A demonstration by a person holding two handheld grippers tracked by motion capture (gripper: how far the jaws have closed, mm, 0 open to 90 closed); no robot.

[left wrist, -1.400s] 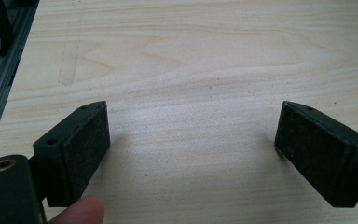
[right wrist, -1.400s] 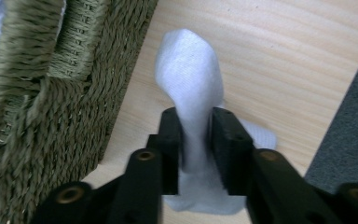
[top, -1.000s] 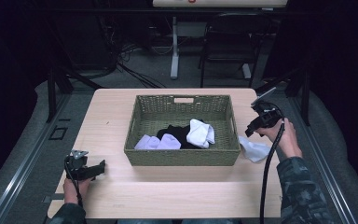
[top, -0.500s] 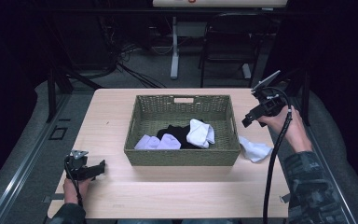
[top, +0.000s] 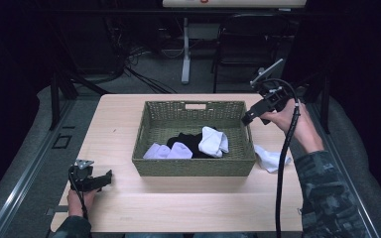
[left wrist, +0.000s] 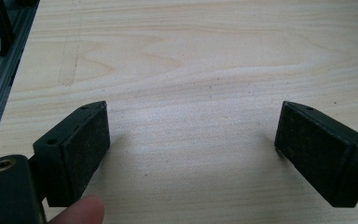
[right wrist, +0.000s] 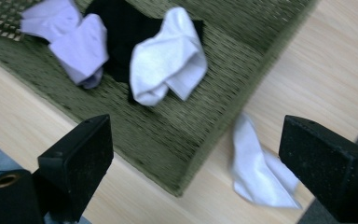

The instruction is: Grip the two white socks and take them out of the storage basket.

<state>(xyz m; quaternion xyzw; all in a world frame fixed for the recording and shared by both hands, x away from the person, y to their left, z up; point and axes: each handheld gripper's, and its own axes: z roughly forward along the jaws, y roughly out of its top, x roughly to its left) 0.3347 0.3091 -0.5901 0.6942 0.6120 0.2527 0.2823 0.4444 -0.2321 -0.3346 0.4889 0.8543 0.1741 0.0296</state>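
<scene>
Inside basket (top: 193,166): white, lilac, black socks (top: 198,144)

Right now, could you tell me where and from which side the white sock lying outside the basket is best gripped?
Probably from above, with the open right gripper. The white sock lies limp and flat on the table, just right of the basket. Pinch its bunched, wider end away from the basket wall; the folds there give the jaws more cloth to close on.
</scene>
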